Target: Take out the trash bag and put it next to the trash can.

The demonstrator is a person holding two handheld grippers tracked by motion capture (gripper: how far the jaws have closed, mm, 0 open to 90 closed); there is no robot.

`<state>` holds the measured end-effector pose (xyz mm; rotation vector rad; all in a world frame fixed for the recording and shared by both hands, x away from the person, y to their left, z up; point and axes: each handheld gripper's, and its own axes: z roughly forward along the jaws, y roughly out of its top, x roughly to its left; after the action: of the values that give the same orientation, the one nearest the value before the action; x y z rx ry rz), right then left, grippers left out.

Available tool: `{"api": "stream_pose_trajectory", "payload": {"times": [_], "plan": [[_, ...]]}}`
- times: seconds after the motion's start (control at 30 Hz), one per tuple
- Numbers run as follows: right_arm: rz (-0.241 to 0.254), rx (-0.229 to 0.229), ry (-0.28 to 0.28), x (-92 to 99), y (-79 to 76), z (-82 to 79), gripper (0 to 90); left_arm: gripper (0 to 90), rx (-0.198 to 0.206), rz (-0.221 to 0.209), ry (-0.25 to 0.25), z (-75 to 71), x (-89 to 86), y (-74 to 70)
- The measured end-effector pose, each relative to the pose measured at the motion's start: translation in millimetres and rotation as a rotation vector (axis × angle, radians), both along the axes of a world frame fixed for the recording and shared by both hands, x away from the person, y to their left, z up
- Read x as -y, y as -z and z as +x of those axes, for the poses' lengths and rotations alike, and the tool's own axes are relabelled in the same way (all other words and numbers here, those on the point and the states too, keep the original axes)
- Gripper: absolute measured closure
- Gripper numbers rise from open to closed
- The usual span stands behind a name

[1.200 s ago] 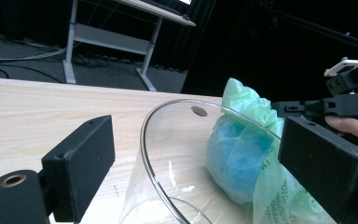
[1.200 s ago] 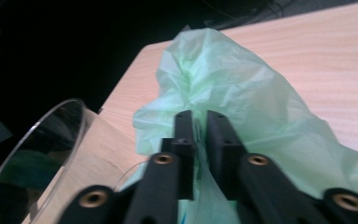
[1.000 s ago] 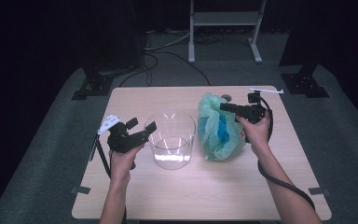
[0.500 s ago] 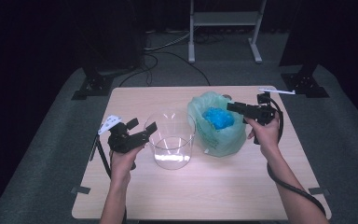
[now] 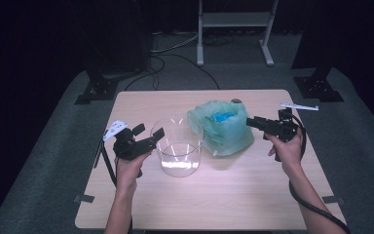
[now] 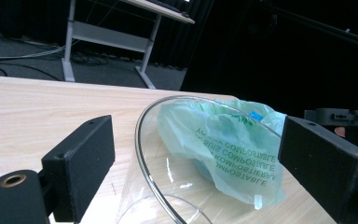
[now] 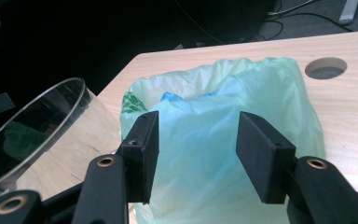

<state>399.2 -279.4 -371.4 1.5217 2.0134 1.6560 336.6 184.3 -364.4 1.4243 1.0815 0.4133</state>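
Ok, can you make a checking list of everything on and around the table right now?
Surface: pale wooden table, round hole near the far edge.
Job's things: clear glass bowl upright; green bag beside it, something blue inside.
Clutter: white strip at the far right corner.
Grippers: left gripper open, jaws either side of the bowl's rim; right gripper open at the bag.
Cables: one trailing from each gripper; more on the floor behind.
Surroundings: grey floor, metal stand, dark background.

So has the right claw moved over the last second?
Yes. In the high view the right claw has pulled back from over the green bag toward the table's right edge, open and clear of it.
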Motion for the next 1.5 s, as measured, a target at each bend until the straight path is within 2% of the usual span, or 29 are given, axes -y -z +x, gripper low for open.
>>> {"api": "stream_pose_trajectory", "payload": {"times": [0.73, 1.5], "plan": [[-0.015, -0.019, 0.024, 19.9, 34.7, -23.5, 46.0, 9.7, -0.004, 0.001, 0.000, 0.3, 0.2, 0.9], [-0.034, -0.019, 0.024, 26.0, 56.7, -42.3, 44.5, 9.7, -0.011, -0.003, -0.008, 0.9, -1.1, 2.3]]}}
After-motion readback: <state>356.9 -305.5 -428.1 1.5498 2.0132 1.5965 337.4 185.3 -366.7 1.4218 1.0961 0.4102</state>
